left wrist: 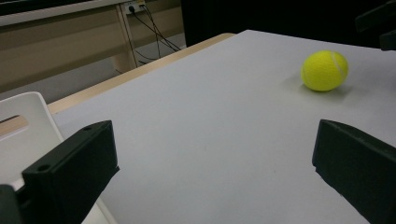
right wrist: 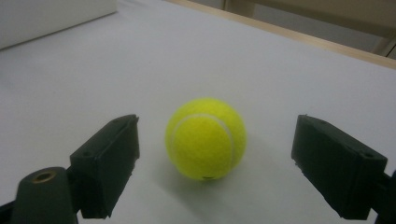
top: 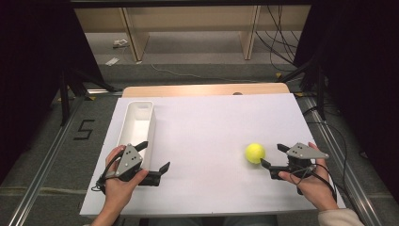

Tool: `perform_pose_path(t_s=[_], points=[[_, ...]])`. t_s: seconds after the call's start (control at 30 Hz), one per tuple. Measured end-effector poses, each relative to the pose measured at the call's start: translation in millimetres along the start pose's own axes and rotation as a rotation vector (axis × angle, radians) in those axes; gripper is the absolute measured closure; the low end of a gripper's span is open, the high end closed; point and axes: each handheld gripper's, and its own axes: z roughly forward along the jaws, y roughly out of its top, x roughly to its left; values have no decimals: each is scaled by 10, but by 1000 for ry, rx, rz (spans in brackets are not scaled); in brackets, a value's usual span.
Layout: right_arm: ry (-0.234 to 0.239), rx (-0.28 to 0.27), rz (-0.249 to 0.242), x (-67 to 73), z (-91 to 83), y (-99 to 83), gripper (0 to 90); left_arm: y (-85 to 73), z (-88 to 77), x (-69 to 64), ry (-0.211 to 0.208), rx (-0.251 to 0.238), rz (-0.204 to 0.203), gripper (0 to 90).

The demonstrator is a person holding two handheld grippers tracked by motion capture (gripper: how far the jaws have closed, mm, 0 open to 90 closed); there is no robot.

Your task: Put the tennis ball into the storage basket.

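Note:
A yellow tennis ball rests on the white table sheet, right of centre. My right gripper is open just to the ball's right, its jaws pointing at it. In the right gripper view the ball sits a little ahead of the wide-spread jaws of my right gripper, untouched. My left gripper is open at the front left, beside the near end of a long white bin. In the left gripper view the ball lies far off, beyond the open jaws of my left gripper.
The white bin holds nothing that I can see. The sheet covers a wooden table whose far edge shows. Dark stands and cables flank the table on the floor. The other gripper's dark tip shows near the ball.

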Motion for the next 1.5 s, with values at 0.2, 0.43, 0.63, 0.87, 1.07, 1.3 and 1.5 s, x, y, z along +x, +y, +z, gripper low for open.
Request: perform_pose_path(t_s=[0.2, 0.43, 0.63, 0.87, 1.07, 1.3, 1.5], points=[[0, 4, -9, 15, 12, 4, 158, -1, -7, -9, 0, -1, 1, 0], [3, 12, -17, 35, 85, 17, 159, -2, -3, -10, -1, 0, 2, 0], [4, 16, -25, 43, 175, 36, 161, -2, 0, -10, 1, 2, 1, 0], [-5, 15, -3, 19, 253, 39, 161, 0, 0, -8, 2, 1, 0, 0], [-3, 37, -2, 17, 400, 42, 162, 2, -5, -7, 1, -3, -3, 0], [0, 82, -23, 36, 570, 38, 163, 2, -6, -6, -1, -5, -4, 0], [2, 99, -15, 20, 636, 16, 164, 3, -5, -8, -2, -6, -7, 0]])
